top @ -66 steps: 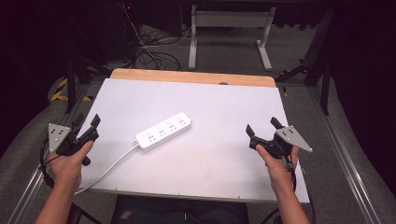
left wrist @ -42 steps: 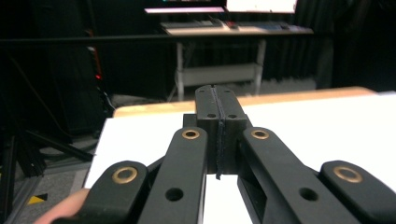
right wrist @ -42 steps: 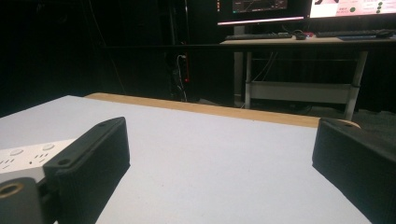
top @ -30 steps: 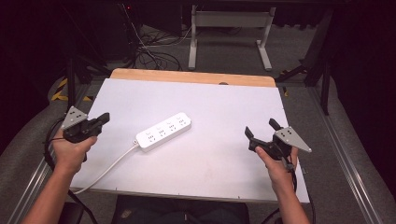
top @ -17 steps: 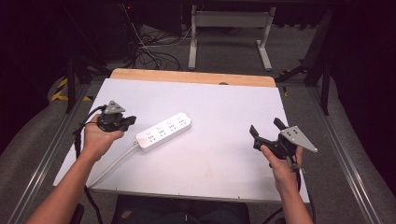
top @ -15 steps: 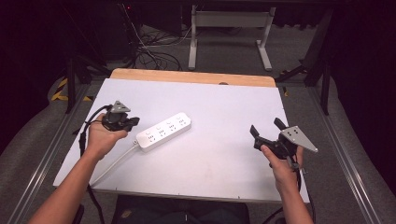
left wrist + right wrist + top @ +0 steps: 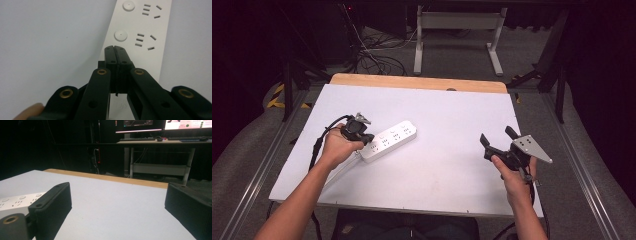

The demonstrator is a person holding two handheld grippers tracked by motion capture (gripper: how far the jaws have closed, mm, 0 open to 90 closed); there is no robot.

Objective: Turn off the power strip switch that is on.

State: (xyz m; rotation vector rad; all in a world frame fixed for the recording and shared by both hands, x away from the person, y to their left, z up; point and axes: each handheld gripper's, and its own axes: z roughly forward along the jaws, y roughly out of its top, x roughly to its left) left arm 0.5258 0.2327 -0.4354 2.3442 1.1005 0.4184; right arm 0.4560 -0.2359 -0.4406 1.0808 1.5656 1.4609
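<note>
The power strip [image 7: 388, 140] lies left of centre on the desk [image 7: 452, 165]. The left claw [image 7: 115, 51], fully closed, is poised over a switch button, probably to be pressed next. The right claw [image 7: 499, 141] is held open, well apart.

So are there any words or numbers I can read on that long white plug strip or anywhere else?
None can be read.
White plastic power strip: socket slots and round buttons, no legible print.
Bright monitor screens behind the table: lit markings, too small and blurred to read.
</note>
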